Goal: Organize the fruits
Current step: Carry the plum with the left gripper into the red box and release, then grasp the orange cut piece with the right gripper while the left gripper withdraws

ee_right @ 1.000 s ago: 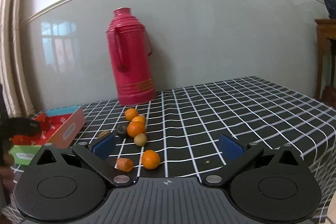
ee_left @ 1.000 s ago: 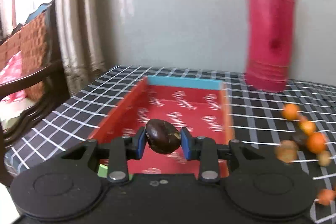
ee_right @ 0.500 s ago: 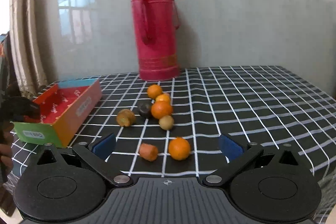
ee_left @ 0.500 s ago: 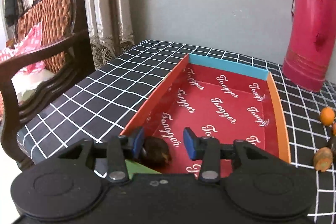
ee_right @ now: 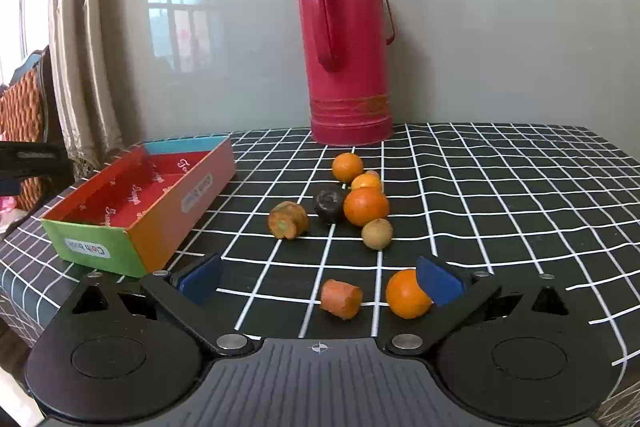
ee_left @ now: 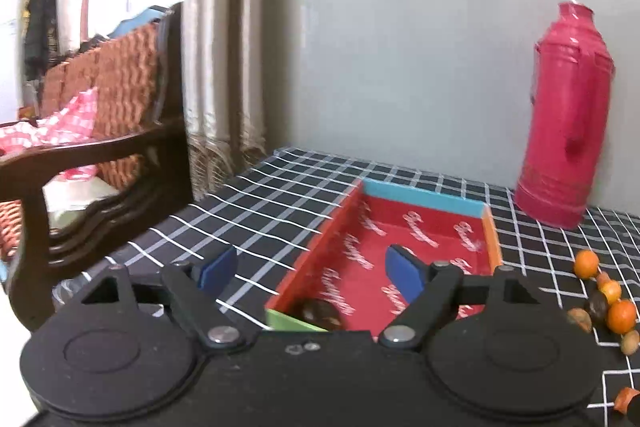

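Observation:
A red-lined cardboard box (ee_left: 420, 231) (ee_right: 136, 203) sits on the checked tablecloth at the left. A dark brown fruit (ee_left: 320, 313) lies inside it at the near corner. My left gripper (ee_left: 310, 271) is open and empty above the box's near end. My right gripper (ee_right: 320, 277) is open and empty, low over the cloth. Between its fingers lie a carrot piece (ee_right: 341, 299) and an orange (ee_right: 407, 294). Further off lie more oranges (ee_right: 366, 206), a dark fruit (ee_right: 329, 205), a brown fruit (ee_right: 288, 220) and a tan fruit (ee_right: 377, 233).
A tall red thermos (ee_right: 346, 43) (ee_left: 568, 119) stands at the back against the grey wall. A dark wooden chair (ee_left: 100, 163) and a curtain (ee_left: 224, 47) are left of the table. The table edge runs close behind the box's left side.
My left gripper opened wide and let the dark brown fruit drop into the box, then drew back. My right gripper moved forward and down toward the carrot piece and orange.

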